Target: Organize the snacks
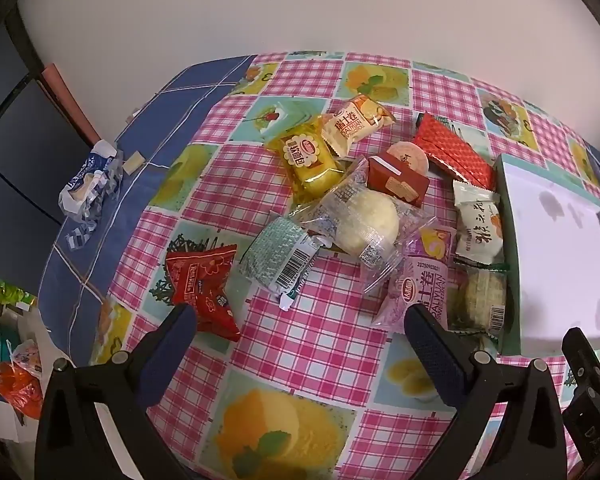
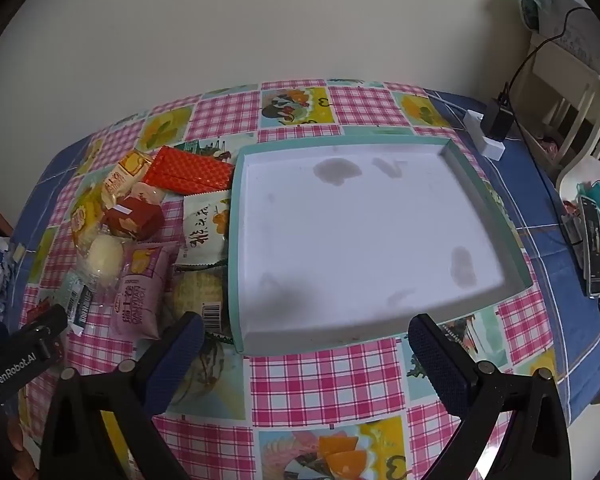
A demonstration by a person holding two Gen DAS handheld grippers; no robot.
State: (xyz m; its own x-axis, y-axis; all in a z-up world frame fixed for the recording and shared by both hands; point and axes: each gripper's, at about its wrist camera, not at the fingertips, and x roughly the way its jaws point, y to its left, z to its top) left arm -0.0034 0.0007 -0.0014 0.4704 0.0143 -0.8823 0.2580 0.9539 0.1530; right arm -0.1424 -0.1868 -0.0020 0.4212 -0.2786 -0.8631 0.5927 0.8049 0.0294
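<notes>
A pile of wrapped snacks lies on the checked tablecloth: a red pouch (image 1: 204, 286), a green-grey packet (image 1: 278, 258), a clear-wrapped white bun (image 1: 366, 220), a yellow bread pack (image 1: 312, 158), a purple roll pack (image 1: 422, 280) and a red wafer pack (image 1: 454, 152). An empty shallow box with a teal rim (image 2: 236, 240) and white floor stands right of the pile, also in the left wrist view (image 1: 508, 216). My left gripper (image 1: 300, 320) is open above the cloth just short of the pile. My right gripper (image 2: 306, 334) is open at the box's near edge.
A crumpled blue-white wrapper (image 1: 92, 178) lies on the blue cloth at the left. A white power strip with a black plug (image 2: 490, 132) sits behind the box. A phone and small items (image 2: 594, 240) lie at the right. A white chair (image 2: 572, 92) stands beyond.
</notes>
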